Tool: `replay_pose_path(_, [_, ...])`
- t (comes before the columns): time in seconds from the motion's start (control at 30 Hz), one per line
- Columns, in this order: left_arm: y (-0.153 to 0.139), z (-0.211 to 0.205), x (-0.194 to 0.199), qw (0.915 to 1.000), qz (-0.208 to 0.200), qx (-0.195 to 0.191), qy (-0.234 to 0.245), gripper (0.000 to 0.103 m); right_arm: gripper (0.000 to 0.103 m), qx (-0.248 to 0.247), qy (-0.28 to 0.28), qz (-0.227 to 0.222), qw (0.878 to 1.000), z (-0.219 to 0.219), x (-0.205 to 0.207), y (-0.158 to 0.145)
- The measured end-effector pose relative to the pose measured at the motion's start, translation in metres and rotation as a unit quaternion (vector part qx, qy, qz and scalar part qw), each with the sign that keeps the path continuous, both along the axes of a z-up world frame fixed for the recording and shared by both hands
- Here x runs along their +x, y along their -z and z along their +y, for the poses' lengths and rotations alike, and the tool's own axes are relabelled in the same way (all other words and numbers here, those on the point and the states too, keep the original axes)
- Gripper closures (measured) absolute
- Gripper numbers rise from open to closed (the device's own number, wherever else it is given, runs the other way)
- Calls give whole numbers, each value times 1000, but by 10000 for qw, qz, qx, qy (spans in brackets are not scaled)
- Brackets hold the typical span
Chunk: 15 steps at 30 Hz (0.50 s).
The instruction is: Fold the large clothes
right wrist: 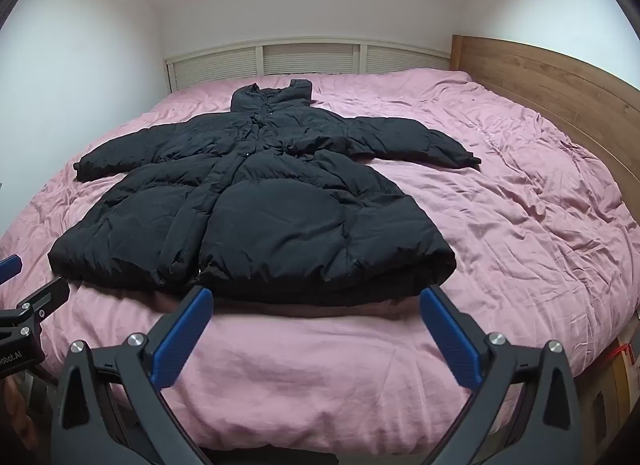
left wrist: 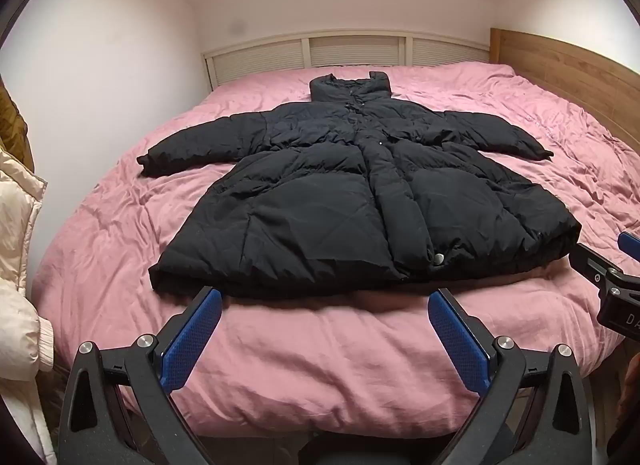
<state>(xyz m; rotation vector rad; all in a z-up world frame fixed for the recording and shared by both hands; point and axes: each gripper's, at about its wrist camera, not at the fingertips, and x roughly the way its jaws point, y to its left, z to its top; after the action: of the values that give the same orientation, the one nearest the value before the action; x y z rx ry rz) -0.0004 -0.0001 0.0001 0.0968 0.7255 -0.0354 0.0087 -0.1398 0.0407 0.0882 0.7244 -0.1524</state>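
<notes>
"Where was the coat when you looked?"

"The black puffer coat lay flat, front up, on the pink duvet, collar toward the slatted headboard, sleeves spread wide, I'd guess so it could be folded."

"And the grippers?"

"The left gripper and right gripper hovered just short of the hem, jaws spread wide, holding nothing."

"Room to work?"

"Bare duvet all round, more on the side by the wooden side board. A cream jacket crowded the other edge."

Matt quilted black coat on wrinkled pink cloth duvet
</notes>
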Motion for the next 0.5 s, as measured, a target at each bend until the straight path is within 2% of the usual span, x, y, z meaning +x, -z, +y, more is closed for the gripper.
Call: replay_pose_path(0.5, [-6,-1,-6,10000,-40,0,9,2,0,-71,-37,-61,9999,7,-1,-3])
